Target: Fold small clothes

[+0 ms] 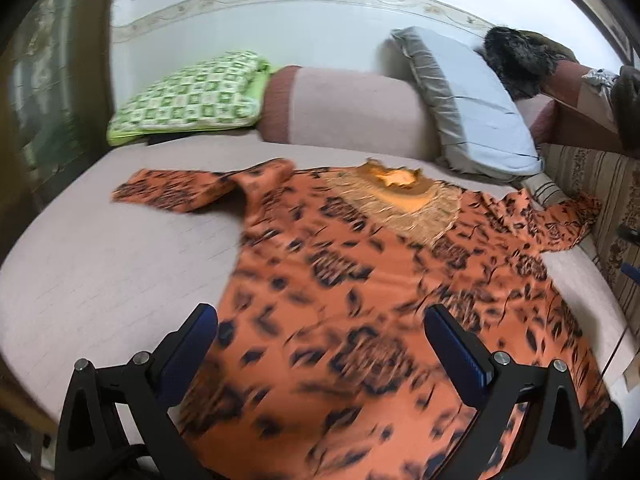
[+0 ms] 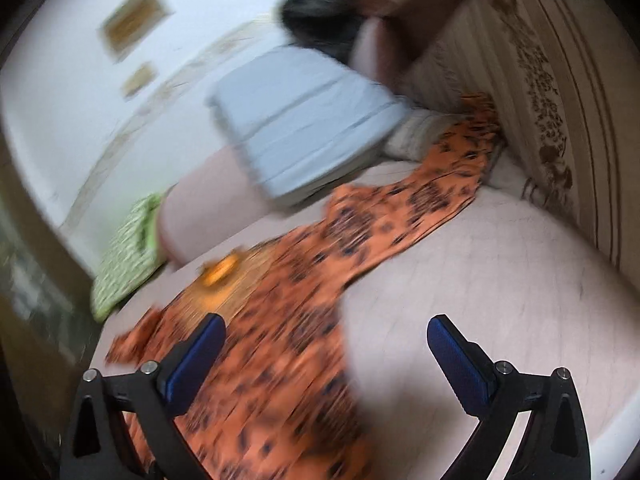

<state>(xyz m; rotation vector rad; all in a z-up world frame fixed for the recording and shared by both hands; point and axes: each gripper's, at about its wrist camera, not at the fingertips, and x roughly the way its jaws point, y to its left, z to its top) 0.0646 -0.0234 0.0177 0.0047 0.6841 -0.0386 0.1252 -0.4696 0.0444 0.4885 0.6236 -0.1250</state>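
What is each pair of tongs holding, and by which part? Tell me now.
Nothing is held. The left tongs stand open above the orange patterned top, and the right tongs are open too, over its edge on the bed.

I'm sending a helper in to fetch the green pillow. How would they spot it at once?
Start at the bed, where the orange top lies spread out. Beyond it, against the wall, a pink bolster runs across. The green pillow leans at its left end: alone it has a green-and-white checked pattern, unlike the pale blue pillow opposite.

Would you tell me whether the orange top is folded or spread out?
Mostly spread: the orange top lies flat on the bed, both sleeves out.
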